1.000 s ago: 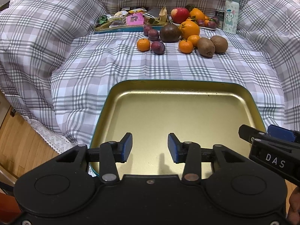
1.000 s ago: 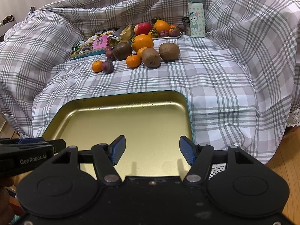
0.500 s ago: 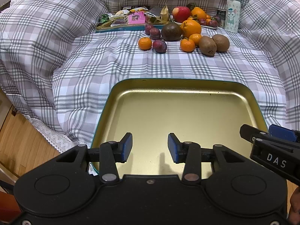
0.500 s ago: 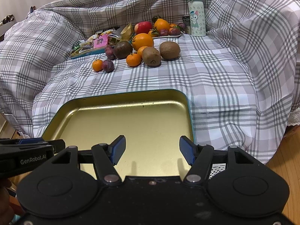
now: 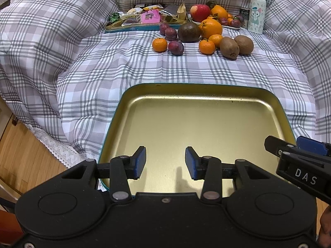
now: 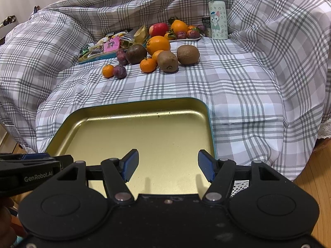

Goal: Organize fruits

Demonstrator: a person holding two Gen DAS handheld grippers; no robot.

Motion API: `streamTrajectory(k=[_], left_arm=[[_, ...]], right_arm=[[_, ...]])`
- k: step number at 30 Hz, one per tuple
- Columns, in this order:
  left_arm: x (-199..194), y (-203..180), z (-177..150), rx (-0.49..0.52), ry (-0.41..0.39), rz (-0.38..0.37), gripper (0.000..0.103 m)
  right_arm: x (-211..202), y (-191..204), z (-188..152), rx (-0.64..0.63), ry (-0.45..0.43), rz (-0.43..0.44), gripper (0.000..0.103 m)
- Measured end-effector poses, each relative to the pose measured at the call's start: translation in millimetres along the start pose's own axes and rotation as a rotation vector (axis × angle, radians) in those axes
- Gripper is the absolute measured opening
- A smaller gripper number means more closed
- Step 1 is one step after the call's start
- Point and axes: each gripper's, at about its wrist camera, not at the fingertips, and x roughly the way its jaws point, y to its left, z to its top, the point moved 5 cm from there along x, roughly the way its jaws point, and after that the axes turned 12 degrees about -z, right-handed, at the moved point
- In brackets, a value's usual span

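Observation:
An empty gold tray (image 5: 144,91) (image 6: 209,111) with a teal rim lies on the plaid cloth just in front of both grippers. My left gripper (image 5: 165,162) hovers open over its near edge, nothing between the blue pads. My right gripper (image 6: 168,165) stands open too, over the tray's near right part. Far back lie loose fruits: a large orange (image 5: 210,28) (image 6: 158,44), a dark round fruit (image 5: 189,32) (image 6: 136,54), two kiwis (image 5: 229,47) (image 6: 167,61), mandarins (image 5: 159,44) (image 6: 108,70) and plums (image 5: 176,48) (image 6: 119,71).
Behind the loose fruit stand a tray of snack packets (image 5: 142,18) (image 6: 101,48), a white plate (image 6: 194,39) with an apple (image 5: 200,13) and more fruit, a small can (image 5: 244,16) and a cartoon bottle (image 5: 257,10) (image 6: 217,15). Bunched plaid bedding rises on both sides. Wooden floor (image 5: 22,155) lies below left.
Both views have shifted very slightly, the fruit sitting a touch lower in the picture. Neither gripper's jaws have changed.

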Motion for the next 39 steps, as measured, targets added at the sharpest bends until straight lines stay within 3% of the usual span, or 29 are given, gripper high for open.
streamTrajectory(k=[39], left_arm=[[-1.1,4.7,3.1,-0.028,-0.03,-0.004,0.05]], right_arm=[[0.3,2.6,-0.1,-0.015,-0.008,0.014,0.065]])
